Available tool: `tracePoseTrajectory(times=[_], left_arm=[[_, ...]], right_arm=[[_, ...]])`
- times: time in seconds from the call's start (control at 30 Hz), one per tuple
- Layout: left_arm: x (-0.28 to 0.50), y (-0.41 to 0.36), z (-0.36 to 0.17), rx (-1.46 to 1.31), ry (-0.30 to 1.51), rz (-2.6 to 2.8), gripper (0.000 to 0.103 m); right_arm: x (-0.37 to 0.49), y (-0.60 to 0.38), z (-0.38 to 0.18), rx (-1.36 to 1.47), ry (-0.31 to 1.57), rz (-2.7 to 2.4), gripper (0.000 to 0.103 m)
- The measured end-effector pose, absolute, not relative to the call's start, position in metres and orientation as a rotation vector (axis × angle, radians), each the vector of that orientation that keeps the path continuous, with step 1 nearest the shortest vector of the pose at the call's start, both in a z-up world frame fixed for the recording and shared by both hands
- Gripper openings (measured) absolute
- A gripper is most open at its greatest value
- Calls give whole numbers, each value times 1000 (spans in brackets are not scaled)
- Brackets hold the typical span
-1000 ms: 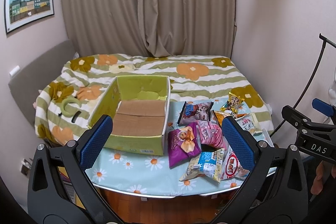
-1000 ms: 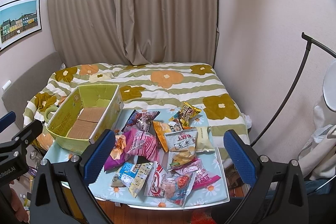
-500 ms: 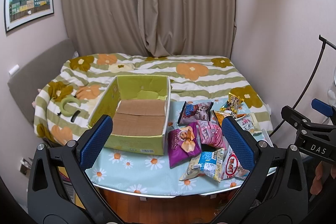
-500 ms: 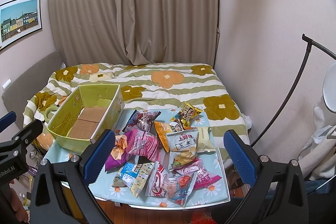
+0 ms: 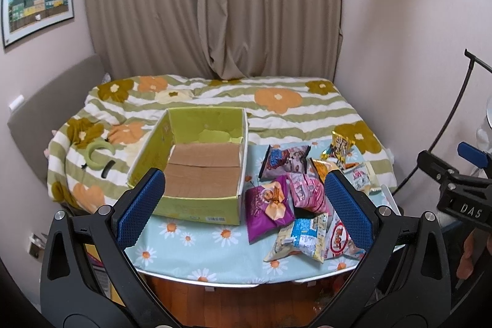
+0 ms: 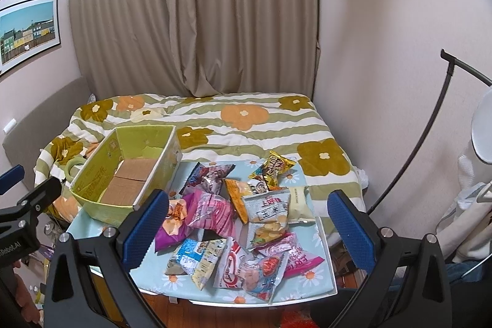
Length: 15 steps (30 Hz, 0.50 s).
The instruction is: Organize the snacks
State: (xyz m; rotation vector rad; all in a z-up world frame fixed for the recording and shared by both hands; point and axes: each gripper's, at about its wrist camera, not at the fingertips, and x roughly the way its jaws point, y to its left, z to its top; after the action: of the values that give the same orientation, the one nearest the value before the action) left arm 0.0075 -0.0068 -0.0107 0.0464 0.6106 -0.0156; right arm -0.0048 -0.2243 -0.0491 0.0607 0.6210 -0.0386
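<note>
Both grippers wide (nothing held); snacks (image 6: 240, 223) beside box (image 5: 196, 174).

Both wrist views over table (image 5: 190, 254)

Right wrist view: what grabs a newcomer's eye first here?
The heap of bright snack packets spread over the right half of the daisy-print table, overlapping one another. To its left stands an open green cardboard box with nothing in it, bare brown bottom showing. Behind both lies a bed with a flower-patterned duvet, and both grippers, left gripper and right gripper, hang open above the table, holding nothing.
</note>
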Motion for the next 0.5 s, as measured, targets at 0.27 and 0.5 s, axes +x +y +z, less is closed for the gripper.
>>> tracePoseTrajectory(times=[0.27,0.5], left_arm=[[41,-12,-55,29,799,-169,102],[71,-53,-132,-3,973,-277,102]], right_arm=[[-6,-253,-85,143,725,-109,103],[8,-285,-156,252,874,-7,103]])
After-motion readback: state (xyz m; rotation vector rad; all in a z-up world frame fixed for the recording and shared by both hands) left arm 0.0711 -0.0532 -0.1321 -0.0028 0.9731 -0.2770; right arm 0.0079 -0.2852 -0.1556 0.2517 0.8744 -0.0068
